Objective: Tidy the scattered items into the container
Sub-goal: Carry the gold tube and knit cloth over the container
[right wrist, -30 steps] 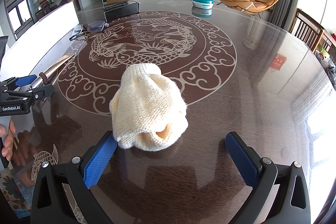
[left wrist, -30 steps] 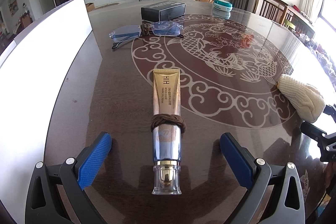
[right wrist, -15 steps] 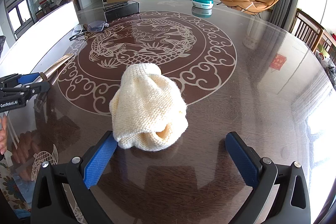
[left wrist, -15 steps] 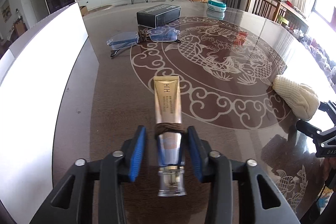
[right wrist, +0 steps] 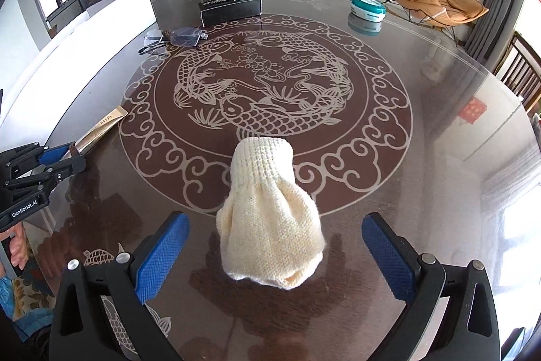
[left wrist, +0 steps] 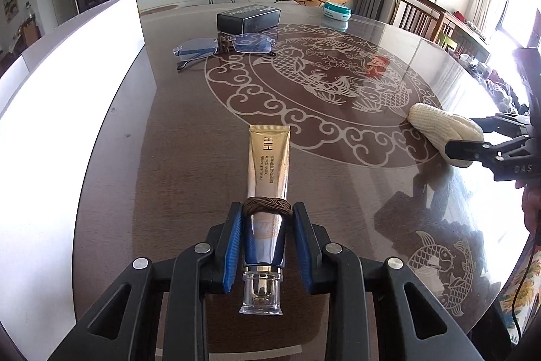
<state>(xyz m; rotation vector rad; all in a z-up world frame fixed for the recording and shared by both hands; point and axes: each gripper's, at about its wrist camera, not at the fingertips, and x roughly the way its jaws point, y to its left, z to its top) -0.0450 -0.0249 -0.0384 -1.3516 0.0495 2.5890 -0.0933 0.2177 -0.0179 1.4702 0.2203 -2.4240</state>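
My left gripper (left wrist: 267, 225) is shut on the gold cream tube (left wrist: 268, 164), just behind the brown hair tie (left wrist: 267, 204) wound round it; the tube lies along the table pointing away, clear cap toward me. It shows in the right wrist view (right wrist: 101, 127) with the left gripper (right wrist: 64, 158) at the far left. My right gripper (right wrist: 274, 246) is open, its blue pads either side of the cream knitted glove (right wrist: 270, 219) without touching it. The glove also shows in the left wrist view (left wrist: 443, 127). The white container (left wrist: 67, 110) stands along the table's left edge.
Rimless glasses (left wrist: 223, 46) and a black box (left wrist: 248, 17) lie at the far left of the round patterned table (right wrist: 422, 158). A teal-and-white round case (right wrist: 368, 9) sits at the far side. Chairs stand at the right edge.
My left gripper has shut on the cream tube and lifted slightly. My right gripper has moved forward around the glove, still open.
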